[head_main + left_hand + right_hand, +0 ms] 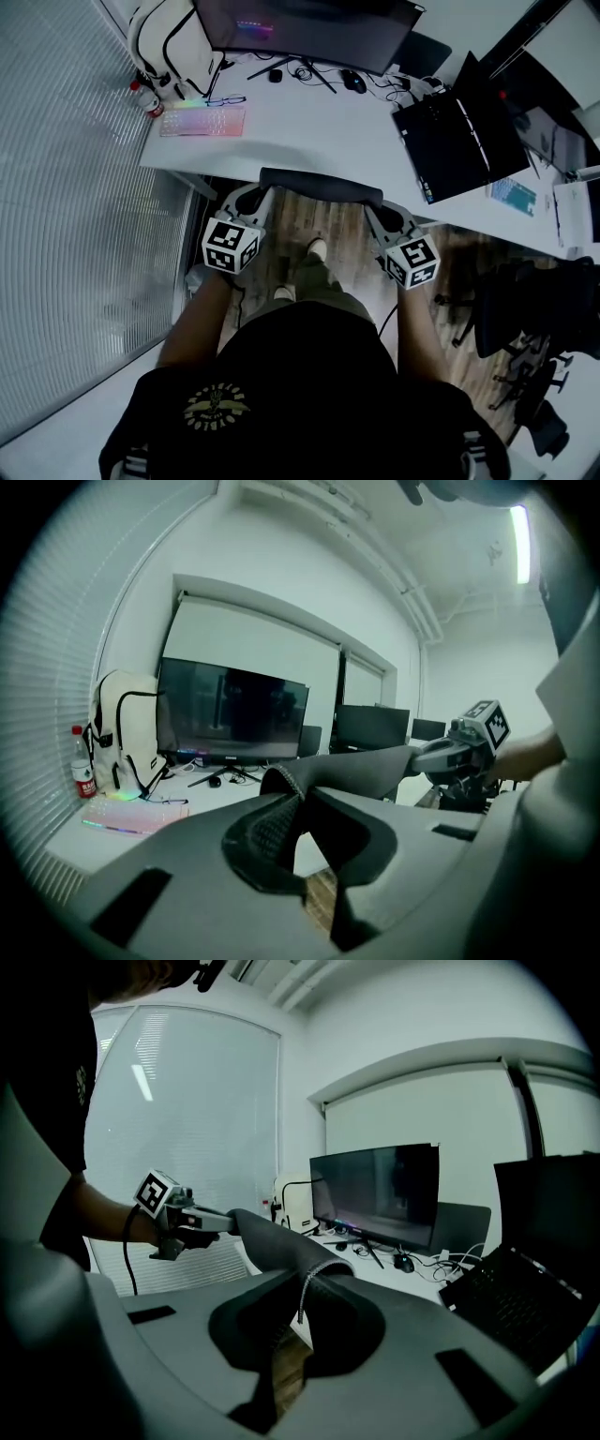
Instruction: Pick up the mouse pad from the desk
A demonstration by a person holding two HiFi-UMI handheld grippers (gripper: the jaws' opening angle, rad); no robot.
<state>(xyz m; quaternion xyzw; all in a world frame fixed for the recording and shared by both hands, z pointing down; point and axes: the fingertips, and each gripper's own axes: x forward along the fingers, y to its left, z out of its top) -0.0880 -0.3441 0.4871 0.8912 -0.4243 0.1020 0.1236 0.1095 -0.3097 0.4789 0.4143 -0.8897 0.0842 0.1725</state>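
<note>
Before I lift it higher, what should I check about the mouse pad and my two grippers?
1. Left gripper jaws shut on the mouse pad: ok.
2. Right gripper jaws shut on its other end: ok.
3. Mouse pad lifted clear of the desk: ok.
4. Nothing lying on the mouse pad: ok.
5. Keyboard and laptop out of its way: ok.
6. How tightly it is pinched: cannot tell.
</note>
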